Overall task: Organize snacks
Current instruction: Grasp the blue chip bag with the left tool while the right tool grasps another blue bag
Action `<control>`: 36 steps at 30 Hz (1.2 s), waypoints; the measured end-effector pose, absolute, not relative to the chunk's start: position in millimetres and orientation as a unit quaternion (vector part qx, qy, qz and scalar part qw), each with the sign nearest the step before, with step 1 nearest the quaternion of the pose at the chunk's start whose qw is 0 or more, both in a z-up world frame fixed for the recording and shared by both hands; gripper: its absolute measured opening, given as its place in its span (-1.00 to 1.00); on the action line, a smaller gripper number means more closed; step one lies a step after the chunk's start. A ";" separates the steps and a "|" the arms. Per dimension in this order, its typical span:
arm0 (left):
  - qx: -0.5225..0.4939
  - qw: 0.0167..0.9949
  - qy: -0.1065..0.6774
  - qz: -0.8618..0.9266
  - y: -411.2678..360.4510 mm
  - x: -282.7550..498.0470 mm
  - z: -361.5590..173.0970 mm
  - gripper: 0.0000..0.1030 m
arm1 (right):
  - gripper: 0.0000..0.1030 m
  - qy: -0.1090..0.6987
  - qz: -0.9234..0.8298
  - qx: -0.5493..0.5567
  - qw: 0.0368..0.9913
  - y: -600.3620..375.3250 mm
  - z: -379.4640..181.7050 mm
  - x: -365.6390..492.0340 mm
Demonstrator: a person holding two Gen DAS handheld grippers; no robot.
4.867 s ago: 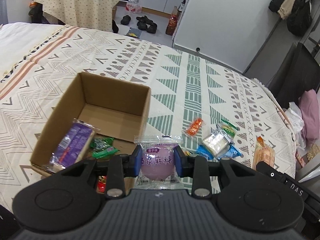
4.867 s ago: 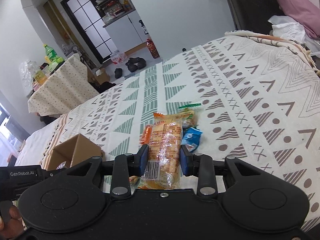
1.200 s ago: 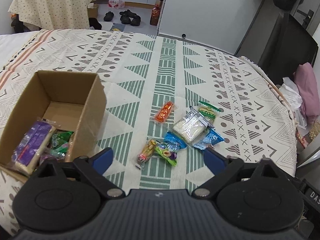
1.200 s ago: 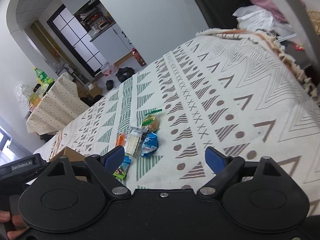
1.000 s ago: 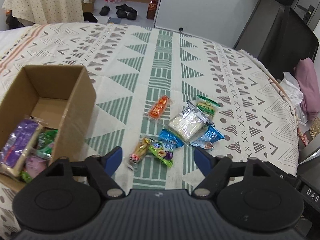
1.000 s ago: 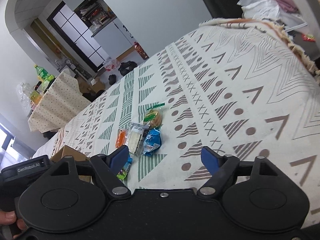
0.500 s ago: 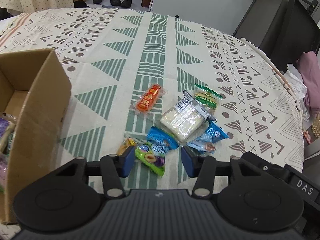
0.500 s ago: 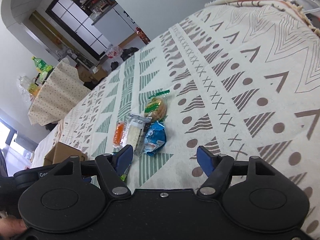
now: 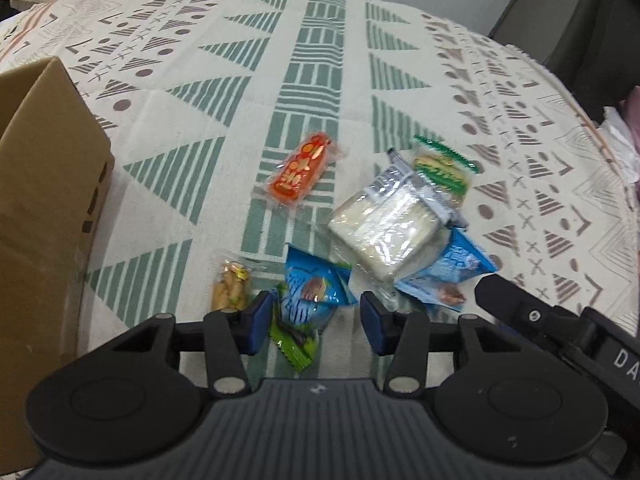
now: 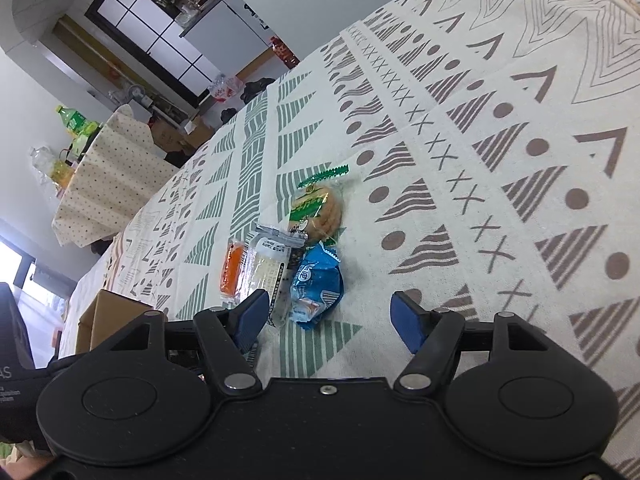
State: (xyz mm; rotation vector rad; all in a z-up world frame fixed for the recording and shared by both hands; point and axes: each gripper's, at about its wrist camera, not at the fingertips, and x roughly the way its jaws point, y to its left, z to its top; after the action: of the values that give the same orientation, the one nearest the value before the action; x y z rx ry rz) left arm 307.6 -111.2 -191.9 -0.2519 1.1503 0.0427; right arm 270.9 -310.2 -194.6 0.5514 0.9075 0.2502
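Several snack packets lie in a cluster on the patterned bedspread. My left gripper (image 9: 314,322) is open, its pads on either side of a blue packet (image 9: 310,290) that lies over a green packet (image 9: 294,346). Beside them lie a small yellow packet (image 9: 231,289), an orange packet (image 9: 303,168), a clear white wafer pack (image 9: 388,226), a green cookie pack (image 9: 442,168) and a second blue packet (image 9: 452,272). The cardboard box (image 9: 44,184) stands at the left. My right gripper (image 10: 326,320) is open, just short of a blue packet (image 10: 316,284).
The bedspread (image 9: 320,60) stretches away beyond the snacks. In the right wrist view the box (image 10: 108,316) sits at the left, and a cloth-covered table (image 10: 108,176) with bottles stands past the bed. The right gripper's body (image 9: 560,328) shows at the lower right of the left wrist view.
Both grippers let go of their packets earlier and opened. Over the last second both moved down toward the snack cluster while their jaws narrowed; the left one now straddles the blue packet.
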 end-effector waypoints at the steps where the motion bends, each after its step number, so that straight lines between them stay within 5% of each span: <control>1: -0.116 0.832 0.541 0.024 -111.3 308.4 -191.9 -0.22 | 0.29 0.433 0.119 0.262 0.855 -309.4 -195.7 272.0; 6: -0.119 0.834 0.538 0.030 -110.5 311.5 -188.5 -0.46 | 0.23 0.436 0.119 0.259 0.853 -303.4 -200.3 278.3; 18: -0.133 0.839 0.527 0.039 -101.8 308.8 -181.1 -0.50 | 0.20 0.435 0.117 0.242 0.859 -285.2 -205.0 291.8; 20: -0.133 0.839 0.526 0.042 -100.9 307.2 -178.3 -0.50 | 0.12 0.434 0.114 0.231 0.863 -280.8 -205.7 294.2; 22: -0.127 0.842 0.523 0.040 -101.4 304.7 -173.2 -0.50 | -0.29 0.435 0.103 0.221 0.866 -277.6 -206.9 296.2; 36: -0.112 0.862 0.491 0.050 -91.9 276.0 -123.9 -0.50 | -0.43 0.405 0.083 0.217 0.884 -285.2 -179.9 273.8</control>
State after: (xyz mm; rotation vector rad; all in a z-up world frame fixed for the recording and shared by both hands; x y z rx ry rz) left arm 275.9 -91.9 -123.9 -0.2340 1.0305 0.1051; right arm 273.8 -285.2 -179.9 0.4507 0.8426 0.1727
